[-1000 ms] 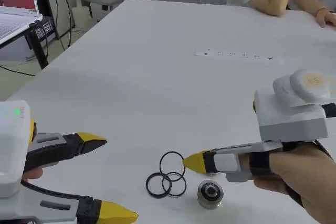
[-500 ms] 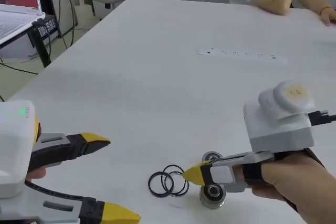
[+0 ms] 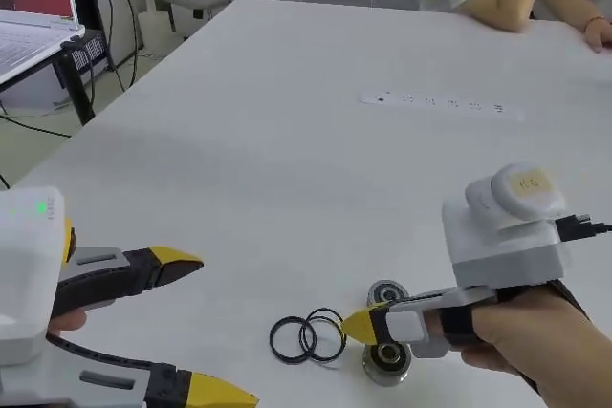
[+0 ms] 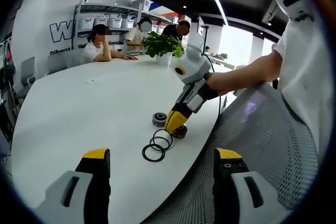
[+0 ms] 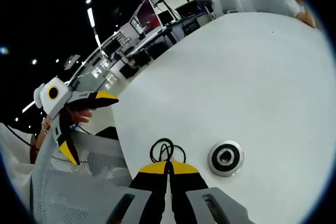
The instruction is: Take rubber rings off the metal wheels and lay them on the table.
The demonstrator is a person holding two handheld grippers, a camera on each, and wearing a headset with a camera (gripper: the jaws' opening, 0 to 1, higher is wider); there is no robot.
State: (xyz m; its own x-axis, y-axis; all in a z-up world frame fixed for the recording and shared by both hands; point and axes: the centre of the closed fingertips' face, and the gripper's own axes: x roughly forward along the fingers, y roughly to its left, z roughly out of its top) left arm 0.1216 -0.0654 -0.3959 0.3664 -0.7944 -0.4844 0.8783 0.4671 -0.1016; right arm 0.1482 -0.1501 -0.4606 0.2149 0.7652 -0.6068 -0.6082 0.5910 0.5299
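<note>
Rubber rings (image 3: 306, 335) sat bunched near the table's (image 3: 287, 121) near edge in the head view. They were tighter than a second ago, and a far wheel (image 3: 387, 291) had come out from behind the right gripper (image 3: 356, 325), beside the near wheel (image 3: 387, 362). In the left gripper view, the left gripper (image 4: 163, 155) gaped wide and held nothing. In the right gripper view, the jaws were pressed together with nothing visibly pinched, and the rings lay just past the tips. My guess is another ring was next.

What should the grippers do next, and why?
Probably lift the right gripper off the rings and open it over the wheel beside it. Three rings already lie on the table, its jaws are shut at their edge, and that wheel's rim looks dark, maybe still ringed.
</note>
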